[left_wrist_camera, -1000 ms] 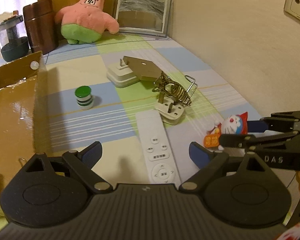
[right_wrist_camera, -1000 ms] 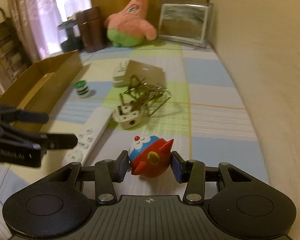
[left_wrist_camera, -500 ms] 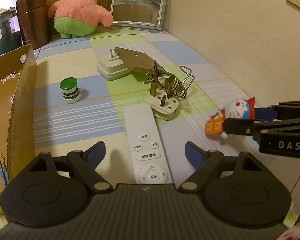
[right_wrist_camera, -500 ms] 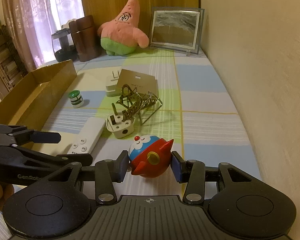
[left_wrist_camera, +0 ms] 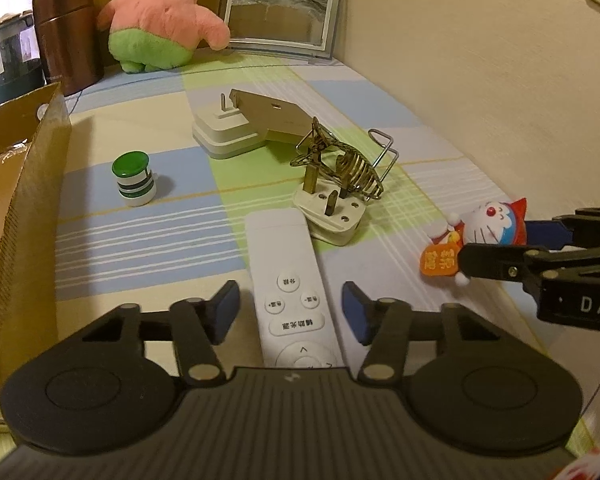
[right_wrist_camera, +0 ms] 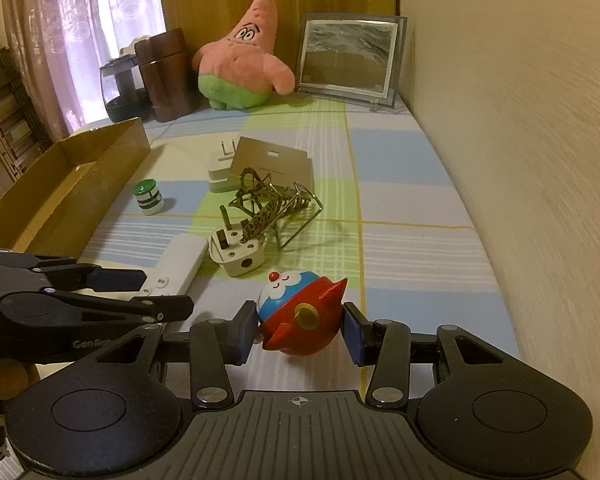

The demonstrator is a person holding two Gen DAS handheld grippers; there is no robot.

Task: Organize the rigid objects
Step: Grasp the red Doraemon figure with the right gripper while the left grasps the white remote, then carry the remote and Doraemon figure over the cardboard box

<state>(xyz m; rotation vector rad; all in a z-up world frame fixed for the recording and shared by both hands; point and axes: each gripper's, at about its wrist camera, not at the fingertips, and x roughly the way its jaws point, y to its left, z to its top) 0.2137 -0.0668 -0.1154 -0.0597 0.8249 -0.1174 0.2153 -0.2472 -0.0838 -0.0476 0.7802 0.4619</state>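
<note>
On the far left sits the cardboard box point(left_wrist_camera: 24, 184), open and waiting, its near wall standing tall beside the table cloth point(left_wrist_camera: 148, 236). Just right of it, the little green-capped striped bottle point(left_wrist_camera: 134, 178) stands upright and alone.

Now the action: the left gripper point(left_wrist_camera: 290, 312) is closing its jaws around the white remote control point(left_wrist_camera: 290, 280), which lies flat between the blue pads point(left_wrist_camera: 225, 312). The pads are not pressing yet; there is a sliver of cloth showing on each side. The risk here, as I read it, is a grip low on the button end only: lift from that end and the long remote may droop or swivel out. Its far tip also lies just beside the white three-pin plug point(left_wrist_camera: 330, 212), which is tangled with the brass wire ornament point(left_wrist_camera: 340, 162), so a dragged lift could nudge that whole cluster.

Over to the right, the right gripper point(right_wrist_camera: 300, 330) is clamped on the Doraemon figure point(right_wrist_camera: 300, 312), pads on its rounded red sides, the figure low over the cloth by the wall. A round, glossy body like that can squirt out if the squeeze eases.

And both tools sit close together, so crossing paths towards the box could mean a clash.
</note>
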